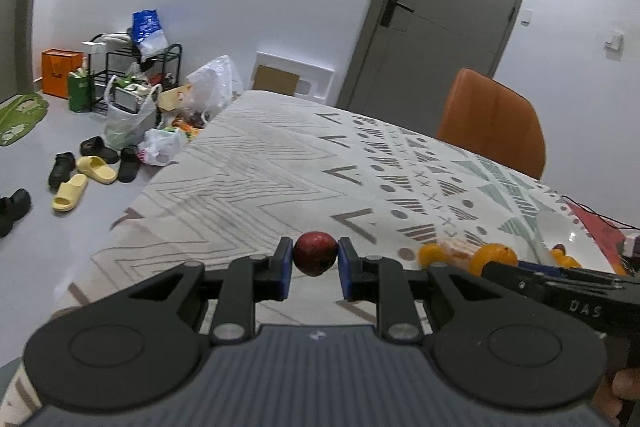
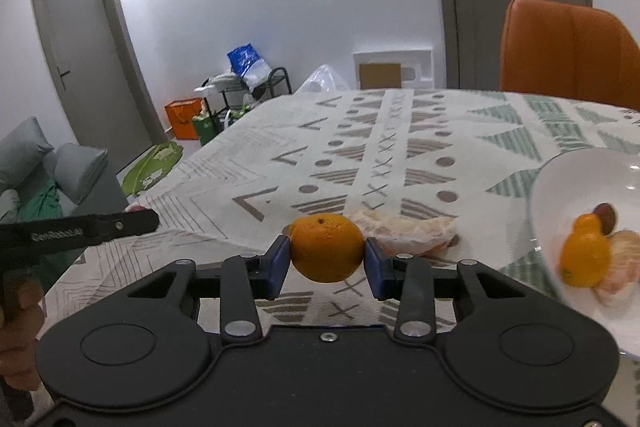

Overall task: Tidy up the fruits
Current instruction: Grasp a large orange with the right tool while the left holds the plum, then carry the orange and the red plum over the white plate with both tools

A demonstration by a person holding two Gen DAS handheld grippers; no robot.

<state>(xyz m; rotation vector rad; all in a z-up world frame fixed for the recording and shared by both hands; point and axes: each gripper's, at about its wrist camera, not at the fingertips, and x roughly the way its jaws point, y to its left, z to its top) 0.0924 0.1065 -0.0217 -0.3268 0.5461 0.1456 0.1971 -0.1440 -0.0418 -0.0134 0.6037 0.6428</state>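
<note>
Lettering first: "DAS" in pale capitals on the black body of the right gripper [image 1: 560, 283] as seen from the left wrist view; small white print on the black bar of the left gripper [image 2: 80, 227] in the right wrist view, too blurred to read past a "Gen…" start.

Left gripper [image 1: 314, 263]: blue pads [image 1: 285, 267] narrowed to a small gap, both pressed against a dark red round fruit [image 1: 315, 253], clamped and raised just above the patterned tablecloth [image 1: 260, 167], over the near part of the table towards its left edge.

Right gripper [image 2: 327, 259]: blue pads [image 2: 278, 263] set moderately apart, closed on an orange [image 2: 327, 247], stem dimple upward, lifted clear of the cloth near the near edge.

Just behind the orange, lying on the cloth: a peeled pale citrus piece [image 2: 404, 231], looking wrapped in clear film, though hard to be sure.

At the table's right edge: a white bowl [image 2: 580, 179], blurred, with two small oranges [image 2: 584, 255], a dark red fruit [image 2: 606, 217] and pale peeled segments [image 2: 624, 259] inside, all bunched together.

Beyond the far right corner: an orange chair [image 2: 568, 51]. Beyond the table's left edge, on the floor: plastic bags [image 1: 128, 115], yellow slippers [image 1: 72, 193], a black rack [image 1: 140, 67]. A thumb and part of a hand [image 2: 20, 339] gripping the left tool at the lower left of the right wrist view.
</note>
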